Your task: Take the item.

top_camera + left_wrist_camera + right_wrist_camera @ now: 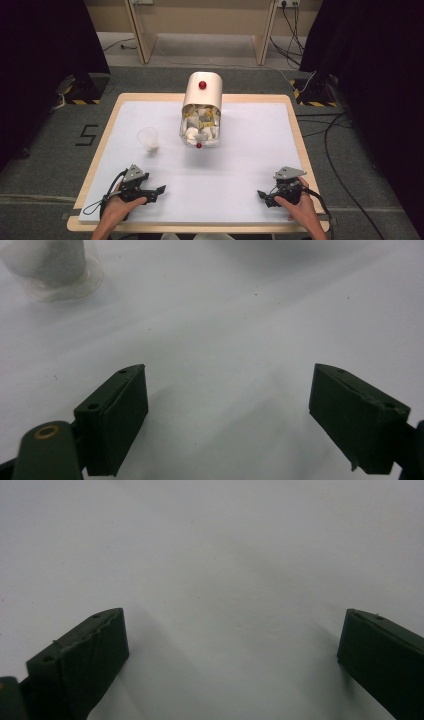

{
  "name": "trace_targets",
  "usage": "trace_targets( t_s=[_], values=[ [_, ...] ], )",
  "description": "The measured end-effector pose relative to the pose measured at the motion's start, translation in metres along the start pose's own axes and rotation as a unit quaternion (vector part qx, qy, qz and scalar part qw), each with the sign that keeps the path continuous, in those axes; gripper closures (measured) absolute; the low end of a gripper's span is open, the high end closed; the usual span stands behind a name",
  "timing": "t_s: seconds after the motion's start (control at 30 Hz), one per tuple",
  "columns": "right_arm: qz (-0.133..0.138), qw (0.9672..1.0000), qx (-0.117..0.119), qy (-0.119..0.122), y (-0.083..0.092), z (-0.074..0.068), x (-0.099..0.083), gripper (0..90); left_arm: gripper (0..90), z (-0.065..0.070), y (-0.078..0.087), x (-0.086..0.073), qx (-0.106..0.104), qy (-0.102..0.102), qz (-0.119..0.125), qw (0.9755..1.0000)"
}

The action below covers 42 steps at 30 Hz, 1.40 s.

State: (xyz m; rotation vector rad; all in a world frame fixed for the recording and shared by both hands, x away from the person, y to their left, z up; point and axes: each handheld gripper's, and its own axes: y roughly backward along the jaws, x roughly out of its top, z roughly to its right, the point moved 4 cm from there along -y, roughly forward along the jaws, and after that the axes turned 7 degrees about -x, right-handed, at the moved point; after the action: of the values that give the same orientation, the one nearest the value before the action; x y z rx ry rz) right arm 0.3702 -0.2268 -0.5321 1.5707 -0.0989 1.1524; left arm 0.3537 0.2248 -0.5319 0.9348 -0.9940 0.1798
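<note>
A cream canister [201, 107] with red knobs lies tipped at the table's [250, 165] far middle, packets showing inside. A clear cup [148, 139] stands ahead of the left gripper [159, 191]. The right gripper [262, 194] rests well apart. Both jaws gape wide, holding nothing.

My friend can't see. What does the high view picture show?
A white table holds a cream container with red knobs full of packets and a clear plastic cup. A person's left gripper and right gripper rest near the front edge.
</note>
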Motion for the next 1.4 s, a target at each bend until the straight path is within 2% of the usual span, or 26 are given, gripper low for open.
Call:
trace_targets(
  t_s=[0.13,0.37,0.63,1.0,1.23,1.33,1.4],
  values=[
    [0.0,1.0,0.0,0.0,0.0,0.0,0.0,0.5,15.1,0.002,0.0,-0.004,0.003,-0.005,-0.003,1.0],
    [0.0,1.0,0.0,-0.001,0.0,0.0,0.0,0.6,15.1,0.006,0.004,-0.007,0.014,-0.01,0.006,0.9998],
    [0.0,1.0,-0.001,-0.001,0.0,0.0,0.0,0.6,15.1,0.011,0.006,-0.011,0.016,-0.014,0.004,0.9998],
    [0.0,1.0,-0.001,-0.002,0.0,-0.001,0.0,0.8,15.2,0.011,0.012,-0.022,0.027,-0.003,0.026,0.9993],
    [0.0,1.0,-0.002,-0.001,0.0,-0.001,0.0,0.8,15.2,0.012,0.014,-0.026,0.027,-0.002,0.036,0.999],
    [0.001,1.0,-0.002,0.0,0.0,0.0,0.0,0.8,15.2,0.012,0.014,-0.028,0.029,-0.006,0.043,0.9986],
    [0.001,1.0,-0.002,0.0,0.0,0.0,0.0,0.8,15.1,0.013,0.014,-0.03,0.039,-0.016,0.05,0.9979]
  ],
)
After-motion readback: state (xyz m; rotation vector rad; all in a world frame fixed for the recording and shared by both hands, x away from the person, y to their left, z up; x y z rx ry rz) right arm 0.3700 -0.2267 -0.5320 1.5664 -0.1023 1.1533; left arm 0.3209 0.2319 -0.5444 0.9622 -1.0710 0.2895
